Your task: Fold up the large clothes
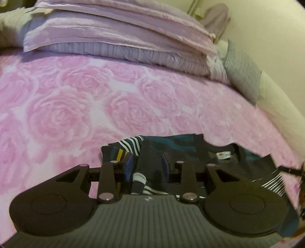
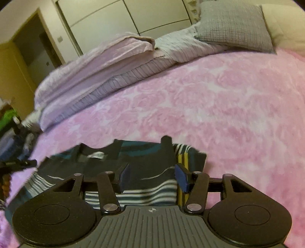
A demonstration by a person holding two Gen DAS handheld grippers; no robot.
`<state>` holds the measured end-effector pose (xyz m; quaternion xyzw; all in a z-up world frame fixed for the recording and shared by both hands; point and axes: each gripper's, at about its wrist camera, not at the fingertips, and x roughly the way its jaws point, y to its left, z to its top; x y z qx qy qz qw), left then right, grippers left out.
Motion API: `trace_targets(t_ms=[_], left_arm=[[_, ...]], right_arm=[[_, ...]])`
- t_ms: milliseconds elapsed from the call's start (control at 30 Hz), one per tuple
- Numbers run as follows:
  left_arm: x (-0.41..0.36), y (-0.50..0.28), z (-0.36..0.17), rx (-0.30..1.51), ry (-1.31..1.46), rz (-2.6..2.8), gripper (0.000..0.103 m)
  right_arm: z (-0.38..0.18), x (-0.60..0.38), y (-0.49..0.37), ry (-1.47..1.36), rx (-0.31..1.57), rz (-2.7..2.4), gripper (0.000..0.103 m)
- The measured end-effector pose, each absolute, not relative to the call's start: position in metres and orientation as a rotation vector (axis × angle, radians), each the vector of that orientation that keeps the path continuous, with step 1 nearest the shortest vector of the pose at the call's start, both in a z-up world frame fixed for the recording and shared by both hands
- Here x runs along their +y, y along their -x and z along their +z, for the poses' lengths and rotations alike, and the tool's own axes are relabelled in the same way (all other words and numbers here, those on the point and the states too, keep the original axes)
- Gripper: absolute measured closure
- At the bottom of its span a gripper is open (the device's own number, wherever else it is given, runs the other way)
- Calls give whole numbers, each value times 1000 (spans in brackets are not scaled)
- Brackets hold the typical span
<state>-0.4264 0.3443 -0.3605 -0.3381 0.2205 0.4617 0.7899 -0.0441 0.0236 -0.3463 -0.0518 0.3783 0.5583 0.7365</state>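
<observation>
A dark navy garment (image 1: 192, 152) with teal panels and white and yellow stripes lies folded on the pink rose-patterned blanket (image 1: 95, 106), its white neck label (image 1: 225, 155) facing up. My left gripper (image 1: 147, 165) sits low over the garment's left end. Its jaws are a little apart, and a ridge of dark cloth stands between the blue pads (image 1: 129, 166) without being pinched. In the right wrist view my right gripper (image 2: 152, 176) hangs over the garment (image 2: 99, 166) at its striped right end. The jaws are wide, and the pads (image 2: 181, 177) are clear of the cloth.
Folded lilac bedding (image 1: 114, 36) is stacked along the far side of the bed, with a grey pillow (image 2: 234, 24) beside it. White wardrobe doors (image 2: 114, 17) and a doorway (image 2: 34, 47) stand behind. Dark clutter (image 2: 11, 129) sits off the bed's left edge.
</observation>
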Motion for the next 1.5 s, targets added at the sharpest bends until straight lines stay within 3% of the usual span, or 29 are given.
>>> trace_targets(t_ms=[133, 167, 200, 233, 433, 667, 867, 933, 1000, 1067, 1267, 1500], left_arm=[[353, 418, -370, 516, 710, 975, 77], [352, 416, -372, 520, 698, 975, 79], [351, 414, -372, 527, 663, 982, 99], [347, 412, -370, 529, 621, 996, 101], [328, 411, -352, 422, 444, 1055, 101], [352, 402, -351, 387, 385, 1157, 100], [374, 379, -383, 551, 353, 1209, 98], [383, 374, -394, 661, 388, 1223, 91], [382, 378, -389, 671, 393, 1266, 79], [373, 389, -379, 643, 406, 1280, 76], [284, 414, -341, 556, 457, 1206, 78], [157, 421, -362, 622, 412, 1114, 79]], right_arm=[[-357, 39, 41, 179, 805, 1208, 54], [-361, 43, 40, 186, 815, 1199, 70], [-364, 45, 39, 190, 818, 1198, 85], [-365, 46, 38, 195, 819, 1199, 100], [-338, 35, 56, 175, 605, 1213, 100], [-335, 62, 46, 180, 555, 1146, 101], [-363, 98, 38, 273, 611, 1084, 100], [-378, 109, 40, 359, 640, 1054, 99], [-386, 114, 43, 438, 666, 1039, 90], [-374, 106, 45, 430, 652, 996, 60], [-328, 44, 94, 333, 562, 1034, 58], [-348, -41, 188, 467, 584, 1113, 58]])
